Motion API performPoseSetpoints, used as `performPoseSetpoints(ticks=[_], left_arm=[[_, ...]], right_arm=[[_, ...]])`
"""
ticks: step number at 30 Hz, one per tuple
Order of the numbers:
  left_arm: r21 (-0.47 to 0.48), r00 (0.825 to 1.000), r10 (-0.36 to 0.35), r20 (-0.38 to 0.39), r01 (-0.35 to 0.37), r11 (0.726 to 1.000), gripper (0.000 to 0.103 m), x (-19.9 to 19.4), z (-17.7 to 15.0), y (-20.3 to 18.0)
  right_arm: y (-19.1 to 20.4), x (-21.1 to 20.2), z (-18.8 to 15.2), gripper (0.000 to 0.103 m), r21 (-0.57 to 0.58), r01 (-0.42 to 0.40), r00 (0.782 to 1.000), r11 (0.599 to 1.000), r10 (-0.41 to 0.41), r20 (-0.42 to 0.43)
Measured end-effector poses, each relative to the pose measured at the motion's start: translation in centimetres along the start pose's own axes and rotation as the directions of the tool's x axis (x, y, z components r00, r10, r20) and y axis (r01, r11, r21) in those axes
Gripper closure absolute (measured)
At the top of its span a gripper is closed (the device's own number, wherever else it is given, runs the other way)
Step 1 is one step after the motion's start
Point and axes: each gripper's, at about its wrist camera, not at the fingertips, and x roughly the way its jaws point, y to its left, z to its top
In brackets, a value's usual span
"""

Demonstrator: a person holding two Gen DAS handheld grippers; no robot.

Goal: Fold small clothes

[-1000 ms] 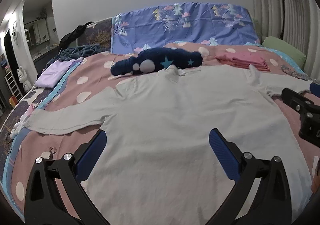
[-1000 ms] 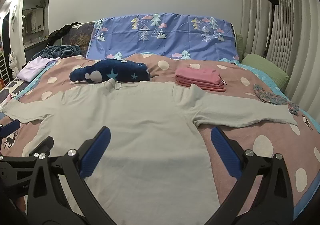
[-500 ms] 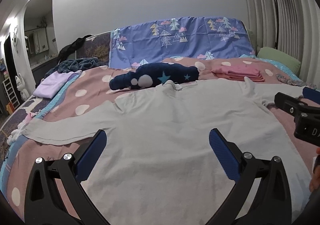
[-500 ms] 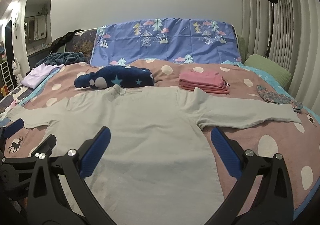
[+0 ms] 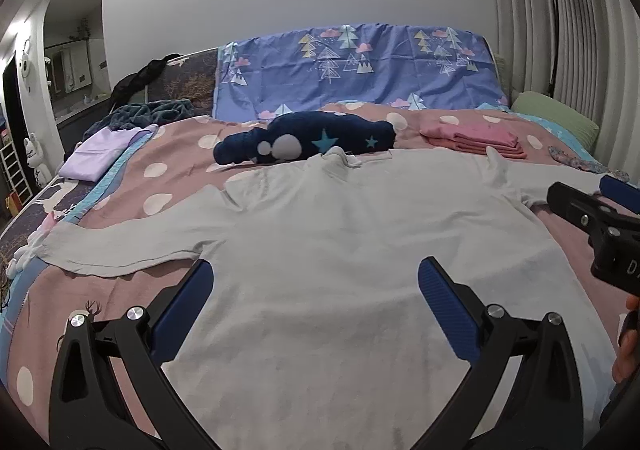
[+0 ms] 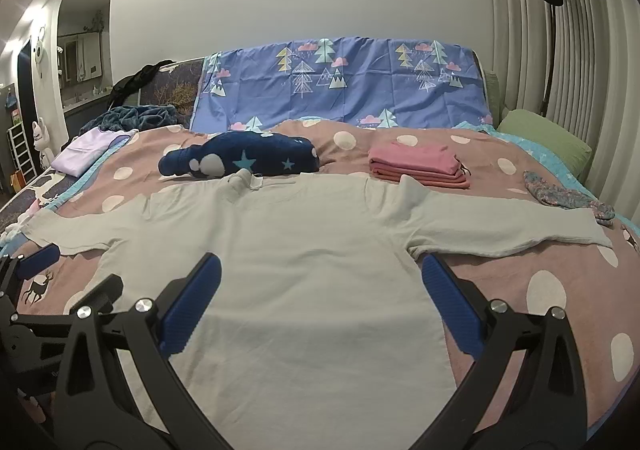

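Note:
A pale grey long-sleeved shirt lies flat and spread on the pink dotted bed, collar away from me, both sleeves stretched out; it also shows in the right wrist view. My left gripper is open and empty, held above the shirt's lower left body. My right gripper is open and empty above the lower right body, its right finger near the right armpit. Each gripper shows at the edge of the other's view.
A folded pink stack and a rolled navy star garment lie behind the shirt. A floral cloth lies near the right sleeve end. A lilac cloth and a green pillow lie at the sides.
Both views have tilted up and drawn slightly back, showing more wall. The shirt has not moved, and both grippers stay open.

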Motion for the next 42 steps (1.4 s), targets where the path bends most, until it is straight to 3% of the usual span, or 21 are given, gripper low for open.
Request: performPoseSetpoints(ticks=[42], left_arm=[[-0.018,0.999,-0.006,-0.04,0.005,1.0,0.001,0.8,-0.6,0.3]], right_arm=[[0.4,1.4,-0.6,0.002,-0.023,0.01,0.998,1.0,-0.011,-0.063]])
